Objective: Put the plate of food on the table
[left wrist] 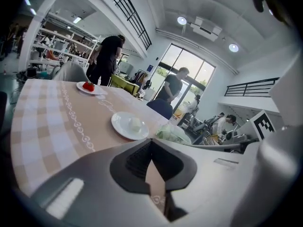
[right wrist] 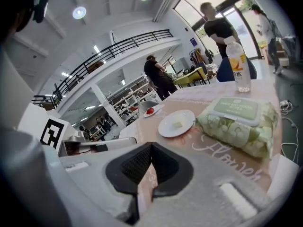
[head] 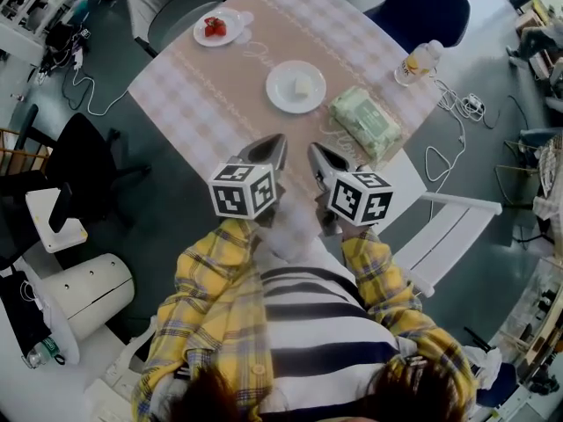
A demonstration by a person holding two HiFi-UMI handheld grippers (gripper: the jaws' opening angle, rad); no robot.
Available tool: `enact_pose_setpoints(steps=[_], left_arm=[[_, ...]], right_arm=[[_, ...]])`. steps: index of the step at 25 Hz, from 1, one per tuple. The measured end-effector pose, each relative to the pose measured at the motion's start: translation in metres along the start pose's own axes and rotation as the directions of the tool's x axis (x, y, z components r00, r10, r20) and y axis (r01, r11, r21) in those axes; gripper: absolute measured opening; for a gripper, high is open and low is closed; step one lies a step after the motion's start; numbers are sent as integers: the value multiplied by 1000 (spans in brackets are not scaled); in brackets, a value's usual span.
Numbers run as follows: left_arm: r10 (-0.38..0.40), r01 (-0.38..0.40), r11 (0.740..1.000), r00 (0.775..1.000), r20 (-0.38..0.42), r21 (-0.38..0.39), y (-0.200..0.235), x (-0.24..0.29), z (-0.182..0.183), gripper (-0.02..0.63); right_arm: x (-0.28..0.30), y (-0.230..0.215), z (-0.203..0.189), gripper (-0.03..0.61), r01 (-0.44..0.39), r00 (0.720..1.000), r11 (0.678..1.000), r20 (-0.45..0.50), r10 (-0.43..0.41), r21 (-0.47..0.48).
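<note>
A white plate (head: 296,86) with a small pale piece of food rests in the middle of the checked tablecloth (head: 193,95). It also shows in the left gripper view as the plate (left wrist: 130,125) and in the right gripper view as the plate (right wrist: 176,123). A second small plate (head: 217,28) with red food sits at the table's far left corner. My left gripper (head: 274,141) and right gripper (head: 315,151) hover side by side over the table's near edge, short of the middle plate. Both are shut with nothing between the jaws.
A green pack of wet wipes (head: 365,121) lies right of the middle plate, and a drink bottle (head: 418,61) stands at the table's right edge. A blue chair (head: 422,7), a white chair (head: 453,227) and a black office chair (head: 79,161) surround the table. People stand in the background (left wrist: 108,56).
</note>
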State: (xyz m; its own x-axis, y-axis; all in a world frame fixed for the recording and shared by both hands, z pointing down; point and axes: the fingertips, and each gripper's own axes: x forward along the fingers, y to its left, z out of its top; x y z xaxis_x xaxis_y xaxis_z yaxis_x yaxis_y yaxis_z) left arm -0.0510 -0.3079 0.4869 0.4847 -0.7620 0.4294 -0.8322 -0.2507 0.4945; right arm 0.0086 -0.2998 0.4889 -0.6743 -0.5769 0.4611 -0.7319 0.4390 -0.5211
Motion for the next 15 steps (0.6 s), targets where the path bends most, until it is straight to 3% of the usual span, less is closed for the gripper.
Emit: enact_pose_setpoints(steps=[15], left_arm=[[-73,73,997,997,0,22,-36,-98,-60,3]], right_arm=[[-61,55,-64,-2,77,996,996,46,-75,-33]])
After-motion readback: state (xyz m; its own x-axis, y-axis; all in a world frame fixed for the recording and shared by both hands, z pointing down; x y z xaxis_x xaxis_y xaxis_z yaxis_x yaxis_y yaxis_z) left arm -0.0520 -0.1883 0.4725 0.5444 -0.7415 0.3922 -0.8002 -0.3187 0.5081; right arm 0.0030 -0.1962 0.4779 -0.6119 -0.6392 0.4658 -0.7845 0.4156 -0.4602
